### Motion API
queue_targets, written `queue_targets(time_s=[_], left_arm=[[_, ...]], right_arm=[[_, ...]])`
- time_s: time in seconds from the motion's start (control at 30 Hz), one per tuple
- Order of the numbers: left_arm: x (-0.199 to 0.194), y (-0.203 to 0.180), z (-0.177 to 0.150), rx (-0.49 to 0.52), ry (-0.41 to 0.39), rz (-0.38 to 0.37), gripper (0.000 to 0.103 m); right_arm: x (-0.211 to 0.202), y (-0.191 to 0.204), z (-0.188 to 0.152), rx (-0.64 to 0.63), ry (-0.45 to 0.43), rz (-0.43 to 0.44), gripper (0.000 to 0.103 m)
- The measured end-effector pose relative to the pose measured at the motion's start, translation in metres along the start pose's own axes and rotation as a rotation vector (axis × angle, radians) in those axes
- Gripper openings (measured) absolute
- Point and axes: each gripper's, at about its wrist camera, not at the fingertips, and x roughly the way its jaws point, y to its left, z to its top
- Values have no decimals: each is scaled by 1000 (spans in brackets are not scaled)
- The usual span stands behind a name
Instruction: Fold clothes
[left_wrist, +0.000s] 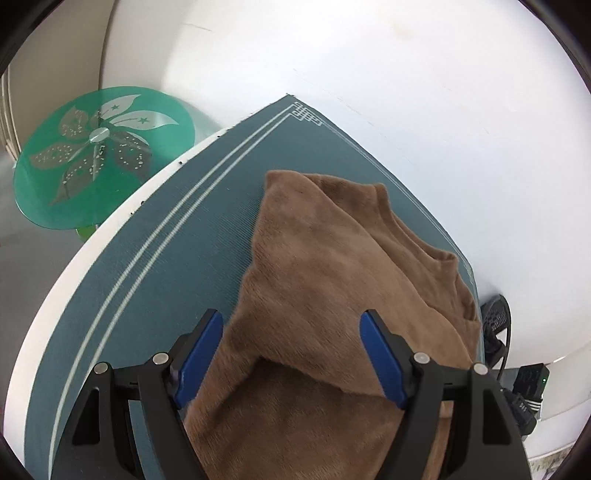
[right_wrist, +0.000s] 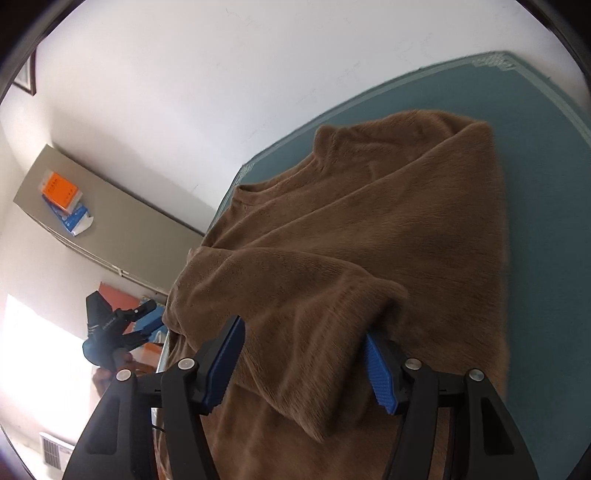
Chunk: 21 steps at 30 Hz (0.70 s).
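A brown fleecy sweater (left_wrist: 314, 258) lies partly folded on a teal mat (left_wrist: 147, 266), neckline toward the wall. My left gripper (left_wrist: 291, 321) hovers open over the sweater's lower part, its blue pads (left_wrist: 201, 354) apart and free of the cloth. In the right wrist view the sweater (right_wrist: 388, 221) has one sleeve (right_wrist: 295, 332) folded across its body. My right gripper (right_wrist: 304, 332) straddles that sleeve, a blue pad on either side of it, and the cloth is not pinched. The left gripper (right_wrist: 149, 319) also shows at the left of the right wrist view, held by a hand.
The mat (right_wrist: 546, 147) covers a white table (left_wrist: 74, 258) set against a white wall. A round green glass side table (left_wrist: 103, 162) stands beyond the table's edge. Black devices with cables (left_wrist: 498, 325) sit at the right. A grey cabinet (right_wrist: 122, 229) carries orange and blue boxes (right_wrist: 62, 192).
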Motion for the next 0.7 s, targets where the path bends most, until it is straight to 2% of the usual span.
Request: queue_targets(time_s=[0.1,0.2,0.27,0.37,0.47,0.53,0.6,0.7], left_arm=[[9,6,12,-16,11,15,80],[17,5,22,-2,23,40,80],[29,-3,29,26,15,93,80],[46,-17,36,88,-6,192,80],[63,-20,38,98,-3,233,80],[74,-21,39,104,0,259,80],[76,-24,37,125,-28,288,80],[77,-28,34,151,-28,315,80]], right_arm=[[15,4,6,-30,7,-119,37],[17,5,7,-38,-24,-170,27],[3,13,11,-56,-93,-187,22],[-31,39,17,-151,-254,-232,21],[-49,59,23,-241,-358,-335,20],[-42,55,27,-265,-340,-395,21],[-19,37,30,-261,-269,-470,21],[12,10,27,-250,-176,-520,21]])
